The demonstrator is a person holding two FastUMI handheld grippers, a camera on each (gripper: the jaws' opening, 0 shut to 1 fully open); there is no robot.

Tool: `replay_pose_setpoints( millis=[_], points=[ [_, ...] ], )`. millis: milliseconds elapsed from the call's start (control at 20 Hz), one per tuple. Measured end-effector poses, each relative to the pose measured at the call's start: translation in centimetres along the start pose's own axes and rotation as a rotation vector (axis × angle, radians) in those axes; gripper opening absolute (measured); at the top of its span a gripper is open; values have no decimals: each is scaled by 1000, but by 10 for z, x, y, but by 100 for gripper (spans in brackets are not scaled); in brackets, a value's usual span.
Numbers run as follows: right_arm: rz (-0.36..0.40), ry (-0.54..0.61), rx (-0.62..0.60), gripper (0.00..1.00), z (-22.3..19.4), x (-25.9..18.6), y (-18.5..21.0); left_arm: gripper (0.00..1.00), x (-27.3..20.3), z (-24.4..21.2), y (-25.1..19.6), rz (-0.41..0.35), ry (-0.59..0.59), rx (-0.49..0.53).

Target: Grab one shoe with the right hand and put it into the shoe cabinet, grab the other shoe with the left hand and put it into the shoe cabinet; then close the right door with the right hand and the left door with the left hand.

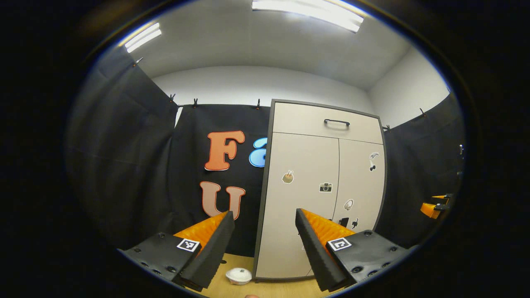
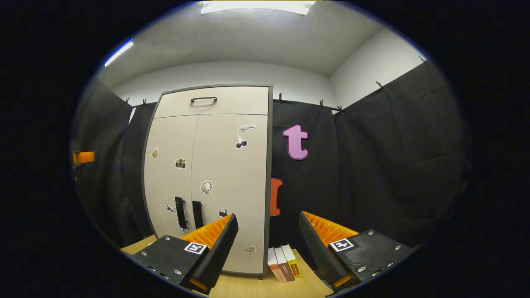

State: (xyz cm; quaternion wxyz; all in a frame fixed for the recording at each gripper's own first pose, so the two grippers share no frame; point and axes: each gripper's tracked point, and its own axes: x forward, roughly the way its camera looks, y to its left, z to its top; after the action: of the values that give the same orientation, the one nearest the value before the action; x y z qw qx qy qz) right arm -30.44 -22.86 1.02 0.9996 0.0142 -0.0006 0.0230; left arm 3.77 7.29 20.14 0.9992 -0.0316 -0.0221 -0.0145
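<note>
The left gripper (image 1: 265,244) is hanging released nearest the lens in the left gripper view, its two fingers spread wide with nothing between them. The right gripper (image 2: 267,244) is sitting the same way at the bottom of the right gripper view, jaws apart and carrying nothing.

Beyond both, the shoe cabinet (image 2: 215,165) is standing on the wooden surface (image 2: 252,287) with the left door (image 1: 302,194) and the right door (image 1: 360,182) both lying flush, their dark handles (image 2: 188,213) side by side at the middle seam. Judging from that, the task is looking finished or all but finished: neither gripper is carrying a shoe, and both doors are reading as closed. Presumably the shoes are resting inside, though the shut doors are hiding the interior, so that is only an inference.

A small white bowl-like object (image 1: 239,275) is sitting beside the cabinet's left foot, and a few books (image 2: 284,263) are standing beside its right foot. The other gripper is peeking in at the far right edge of the left gripper view, too small to judge. The fingers are covering the cabinet's lower front, and the surface is being cut off by the curved edge.
</note>
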Motion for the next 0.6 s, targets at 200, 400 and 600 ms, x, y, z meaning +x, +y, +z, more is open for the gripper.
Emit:
replay_pose_setpoints(
  millis=[200,400,600],
  points=[
    [-44,9,5,92,-1,-4,15,99,17,-5,15,-34,-1,-40],
    [-90,31,-8,92,-10,-7,32,96,33,-17,33,-62,10,-44],
    [-124,44,-2,92,-17,-12,50,99,50,-28,41,-109,21,-60]
  ],
)
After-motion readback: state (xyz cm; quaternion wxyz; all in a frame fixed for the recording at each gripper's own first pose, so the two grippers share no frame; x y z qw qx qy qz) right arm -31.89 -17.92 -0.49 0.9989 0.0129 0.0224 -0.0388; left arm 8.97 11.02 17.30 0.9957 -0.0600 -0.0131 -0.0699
